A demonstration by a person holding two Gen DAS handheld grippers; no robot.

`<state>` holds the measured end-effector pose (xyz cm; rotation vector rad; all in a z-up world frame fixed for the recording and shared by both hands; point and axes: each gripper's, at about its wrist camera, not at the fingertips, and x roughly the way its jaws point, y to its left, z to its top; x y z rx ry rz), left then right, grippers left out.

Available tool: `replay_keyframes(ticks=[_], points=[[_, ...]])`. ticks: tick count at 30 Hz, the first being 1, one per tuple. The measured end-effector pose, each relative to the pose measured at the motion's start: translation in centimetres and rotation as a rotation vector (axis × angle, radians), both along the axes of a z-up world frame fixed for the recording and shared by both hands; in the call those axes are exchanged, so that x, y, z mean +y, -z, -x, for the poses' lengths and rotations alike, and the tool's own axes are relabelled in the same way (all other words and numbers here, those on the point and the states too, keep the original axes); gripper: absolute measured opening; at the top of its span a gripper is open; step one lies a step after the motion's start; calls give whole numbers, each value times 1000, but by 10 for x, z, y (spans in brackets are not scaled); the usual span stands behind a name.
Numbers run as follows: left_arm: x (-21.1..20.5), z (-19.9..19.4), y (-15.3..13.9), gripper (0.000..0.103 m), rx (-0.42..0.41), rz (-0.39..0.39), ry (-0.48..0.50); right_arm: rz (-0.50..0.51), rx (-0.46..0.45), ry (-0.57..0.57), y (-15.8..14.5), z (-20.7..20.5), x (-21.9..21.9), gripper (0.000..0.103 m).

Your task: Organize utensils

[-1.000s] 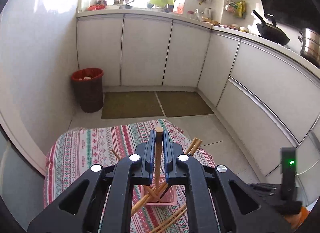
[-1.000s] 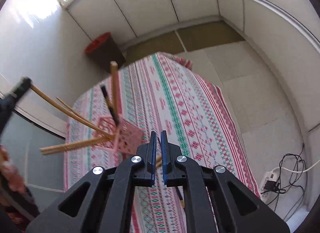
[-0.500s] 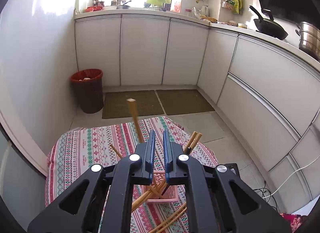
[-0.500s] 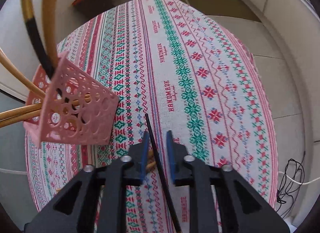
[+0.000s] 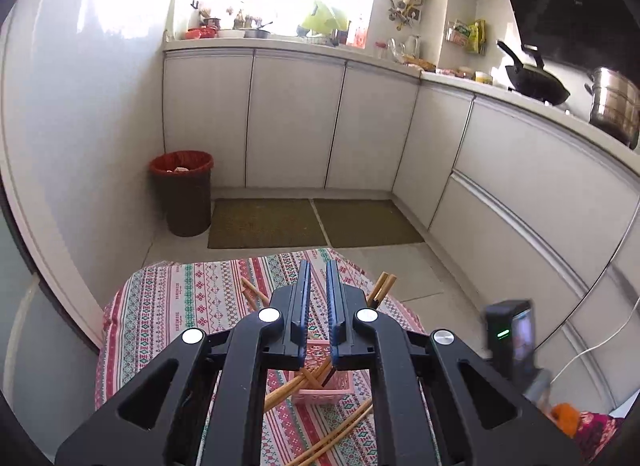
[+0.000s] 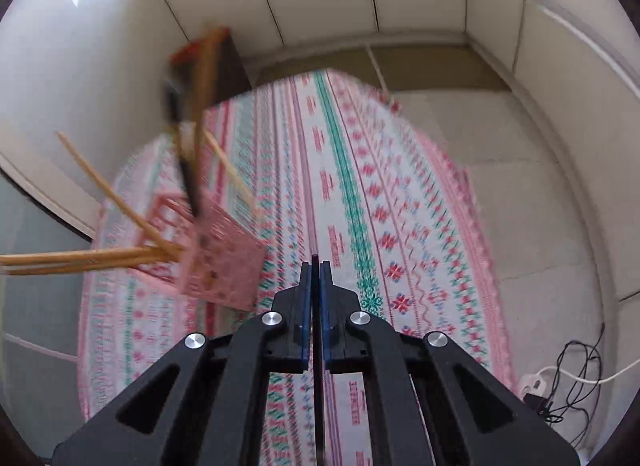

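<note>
Chopsticks point(image 5: 298, 384) stand crossed in pink basket point(image 5: 325, 388) on patterned tablecloth point(image 5: 192, 298). Left gripper point(image 5: 319, 298) hovers above basket, jaws slightly apart, empty. Only right view shows right gripper point(image 6: 315, 290) pinching thin dark chopstick point(image 6: 317, 366); basket lies to its left, blurred. Only left view shows bin point(image 5: 182, 191), wok point(image 5: 534, 81).

Left wrist: above pink basket point(image 5: 320, 384), facing kitchen cabinets point(image 5: 296, 117), level.
Right wrist: right of pink basket point(image 6: 216, 258), tilted down, close.
Shared: basket, tablecloth point(image 6: 360, 201).
</note>
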<state>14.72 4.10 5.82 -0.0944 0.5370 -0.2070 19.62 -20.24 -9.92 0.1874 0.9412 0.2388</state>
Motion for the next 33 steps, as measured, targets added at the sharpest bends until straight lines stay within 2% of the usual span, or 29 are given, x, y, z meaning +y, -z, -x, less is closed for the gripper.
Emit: replay_keyframes(ticks=[5,10,14,19,24,28,30,31,33], points=[[22,17,2,8,-12,69,-52,-83,-149,-4,-88,24,0,4],[51,34,1,8,-31,144,-105,-150,-273,-49,-159,44,10,4],[72,41,1,8,-38,188,-139,-154,-335,-60,-193,50,21,4],[92,35,10,8,-2,231,-163,-208,-326,-74,-205,54,19,4],[119,7,41,8,153,351,-169,-254,-312,-96,-197,60,16,4],[139,-28,78,8,334,465,-157,-268,-307,-112,-197,58,19,4],[142,-57,96,8,444,507,-107,-279,-296,-125,-198,55,23,4],[141,-78,104,10,503,515,-64,-285,-291,-131,-198,53,24,4],[138,-111,112,21,567,498,-39,-289,-291,-142,-201,51,26,4]])
